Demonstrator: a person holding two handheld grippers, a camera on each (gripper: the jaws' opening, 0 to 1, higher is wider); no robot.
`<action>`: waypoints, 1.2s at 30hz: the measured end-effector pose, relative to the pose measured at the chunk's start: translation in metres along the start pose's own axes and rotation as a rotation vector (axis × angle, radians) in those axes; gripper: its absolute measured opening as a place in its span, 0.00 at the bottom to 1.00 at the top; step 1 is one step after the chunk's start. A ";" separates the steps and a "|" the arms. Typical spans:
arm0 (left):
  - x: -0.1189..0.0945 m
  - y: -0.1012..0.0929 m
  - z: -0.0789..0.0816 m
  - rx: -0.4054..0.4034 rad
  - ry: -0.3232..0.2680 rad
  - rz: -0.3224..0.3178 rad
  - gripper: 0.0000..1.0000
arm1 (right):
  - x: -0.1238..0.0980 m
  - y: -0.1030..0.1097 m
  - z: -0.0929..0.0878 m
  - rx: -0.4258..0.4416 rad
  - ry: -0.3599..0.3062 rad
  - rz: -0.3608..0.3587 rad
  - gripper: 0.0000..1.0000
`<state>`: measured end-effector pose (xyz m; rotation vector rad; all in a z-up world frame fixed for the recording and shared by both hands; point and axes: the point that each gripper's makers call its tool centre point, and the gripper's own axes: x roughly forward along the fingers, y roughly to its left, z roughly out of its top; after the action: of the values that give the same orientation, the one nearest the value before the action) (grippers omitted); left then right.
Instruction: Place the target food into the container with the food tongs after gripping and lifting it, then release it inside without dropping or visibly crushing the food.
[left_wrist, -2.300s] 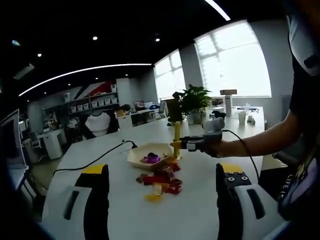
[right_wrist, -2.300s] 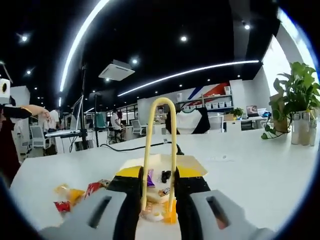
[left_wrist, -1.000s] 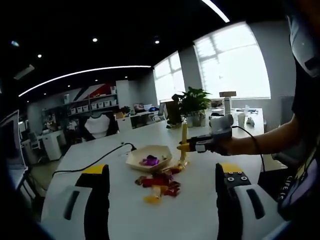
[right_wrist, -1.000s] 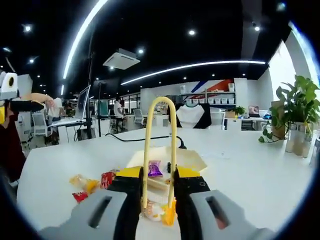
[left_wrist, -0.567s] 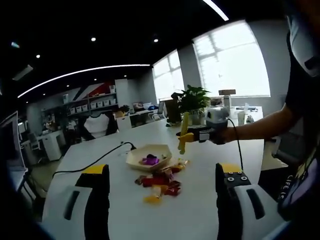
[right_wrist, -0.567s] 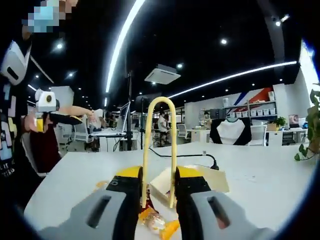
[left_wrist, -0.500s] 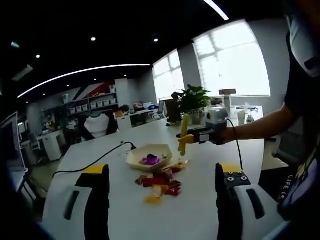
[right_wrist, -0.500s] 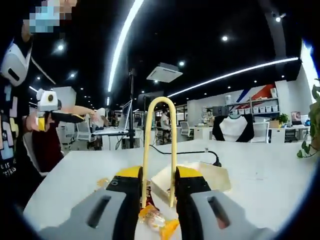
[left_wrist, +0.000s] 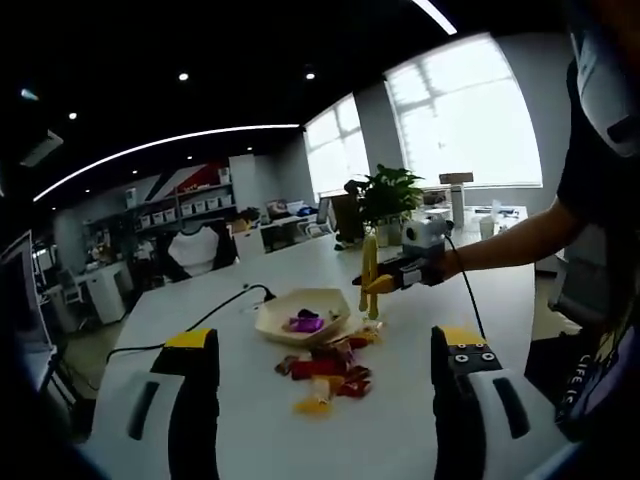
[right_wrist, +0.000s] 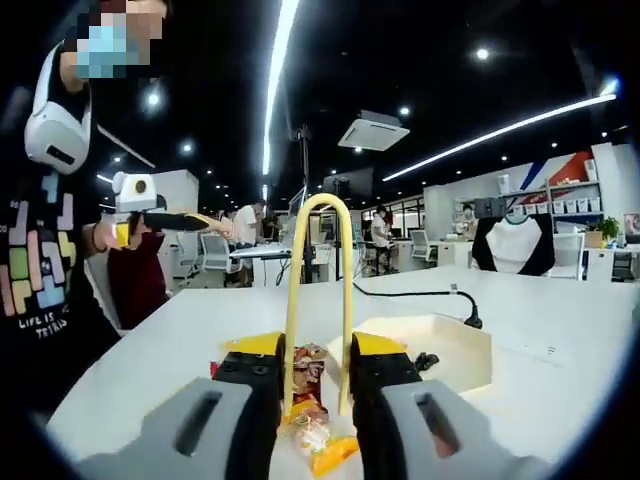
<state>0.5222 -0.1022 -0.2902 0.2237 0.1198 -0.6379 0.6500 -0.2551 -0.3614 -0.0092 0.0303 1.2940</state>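
Candy carried toward the tray

Tongs (right_wrist: 318, 300), yellow and looped, are clamped between the right gripper's (right_wrist: 318, 420) jaws, and their tips pinch a clear-and-orange wrapped candy (right_wrist: 322, 443) lifted off the desk (right_wrist: 560, 340). From the left gripper view, the tongs (left_wrist: 370, 275) hang upright at about 3 o'clock of the cream tray (left_wrist: 300, 322), near its rim but not over it. The tray already holds a purple sweet (left_wrist: 305, 322). Loose wrappers (left_wrist: 325, 370) lie at 6 o'clock of the tray. The left gripper (left_wrist: 325, 400) waits with jaws wide and empty.

My read: this is the carry step, grip made and lift done. Next the candy needs moving over the tray, lowering inside the wall, then a gentle easing of the squeeze so it drops in uncrushed.
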 end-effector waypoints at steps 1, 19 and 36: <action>0.001 0.000 0.000 0.001 0.001 -0.002 0.93 | -0.001 0.001 -0.001 -0.003 0.014 0.024 0.22; 0.014 -0.003 -0.001 0.006 0.018 -0.002 0.93 | 0.003 0.013 -0.028 -0.049 0.099 0.196 0.22; 0.019 -0.003 -0.002 -0.004 0.021 0.000 0.93 | 0.010 0.013 -0.043 -0.216 0.275 0.153 0.18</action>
<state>0.5357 -0.1149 -0.2965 0.2263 0.1409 -0.6354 0.6397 -0.2427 -0.4042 -0.3760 0.1287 1.4365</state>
